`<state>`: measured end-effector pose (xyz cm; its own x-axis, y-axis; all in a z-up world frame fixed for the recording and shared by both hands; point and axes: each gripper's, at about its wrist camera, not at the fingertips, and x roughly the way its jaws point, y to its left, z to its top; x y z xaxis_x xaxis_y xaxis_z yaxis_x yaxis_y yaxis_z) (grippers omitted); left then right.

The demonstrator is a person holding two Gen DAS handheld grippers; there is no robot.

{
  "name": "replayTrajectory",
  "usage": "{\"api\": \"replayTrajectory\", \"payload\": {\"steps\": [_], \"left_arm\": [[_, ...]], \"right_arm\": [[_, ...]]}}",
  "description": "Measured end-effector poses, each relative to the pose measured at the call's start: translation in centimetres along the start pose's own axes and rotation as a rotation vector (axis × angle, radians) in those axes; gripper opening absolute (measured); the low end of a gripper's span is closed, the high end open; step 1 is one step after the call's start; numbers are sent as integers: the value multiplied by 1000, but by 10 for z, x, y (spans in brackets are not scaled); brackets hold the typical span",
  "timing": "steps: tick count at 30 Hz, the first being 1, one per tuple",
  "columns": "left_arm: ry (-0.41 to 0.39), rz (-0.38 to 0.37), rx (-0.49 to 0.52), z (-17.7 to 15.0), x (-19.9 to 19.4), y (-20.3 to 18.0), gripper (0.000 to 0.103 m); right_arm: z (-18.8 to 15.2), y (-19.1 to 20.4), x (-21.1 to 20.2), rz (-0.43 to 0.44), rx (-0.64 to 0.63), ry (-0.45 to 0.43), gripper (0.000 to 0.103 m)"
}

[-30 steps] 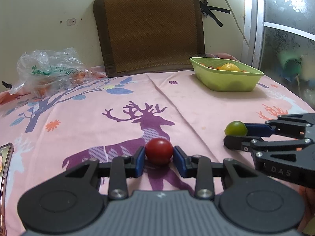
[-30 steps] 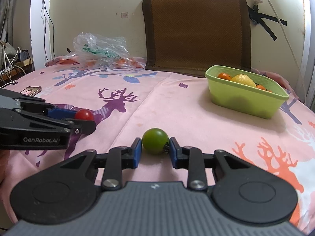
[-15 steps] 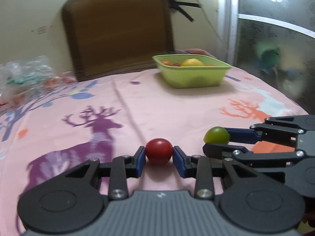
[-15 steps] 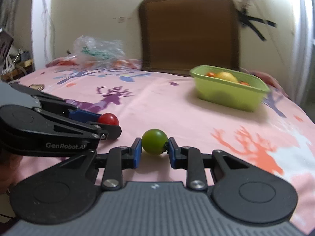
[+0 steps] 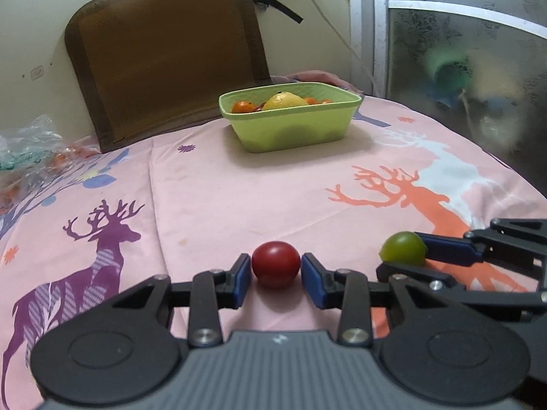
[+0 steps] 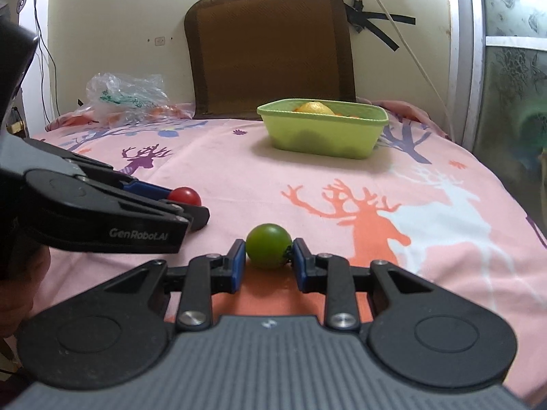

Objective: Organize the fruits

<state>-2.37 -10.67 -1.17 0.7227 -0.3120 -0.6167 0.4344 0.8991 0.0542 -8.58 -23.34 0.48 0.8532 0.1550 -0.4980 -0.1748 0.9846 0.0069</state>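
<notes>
My left gripper is shut on a small red tomato, held just above the pink cloth. To its right, my right gripper is shut on a round green fruit. The green fruit also shows at the right edge of the left wrist view, and the red tomato at the left of the right wrist view. A light green basket with a yellow fruit and small orange ones stands ahead on the far side of the table; the basket sits straight ahead of the right gripper.
The table wears a pink cloth printed with deer. A brown chair back leans on the wall behind the basket. A crumpled clear plastic bag lies at the far left. A glass door stands to the right.
Both grippers have swung right and forward with their fruits held. The basket now sits nearer the centre of each view, and the two grippers are closer together.
</notes>
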Motion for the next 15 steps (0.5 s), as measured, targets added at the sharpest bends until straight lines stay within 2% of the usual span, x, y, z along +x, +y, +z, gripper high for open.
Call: {"api": "replayTrajectory", "payload": {"steps": [1, 7, 10, 11, 15], "left_arm": [[6, 14, -8, 1, 1, 0, 43], [15, 33, -41, 1, 2, 5, 52], [13, 35, -48, 0, 2, 7, 53], [12, 36, -49, 0, 2, 7, 53], [8, 43, -54, -1, 1, 8, 56]], "right_arm": [[0, 1, 0, -3, -1, -1, 33], [-3, 2, -1, -5, -1, -8, 36], [-4, 2, -1, -6, -3, -10, 39], [-4, 3, -1, -5, -3, -10, 44], [-5, 5, -1, -17, -3, -17, 44]]}}
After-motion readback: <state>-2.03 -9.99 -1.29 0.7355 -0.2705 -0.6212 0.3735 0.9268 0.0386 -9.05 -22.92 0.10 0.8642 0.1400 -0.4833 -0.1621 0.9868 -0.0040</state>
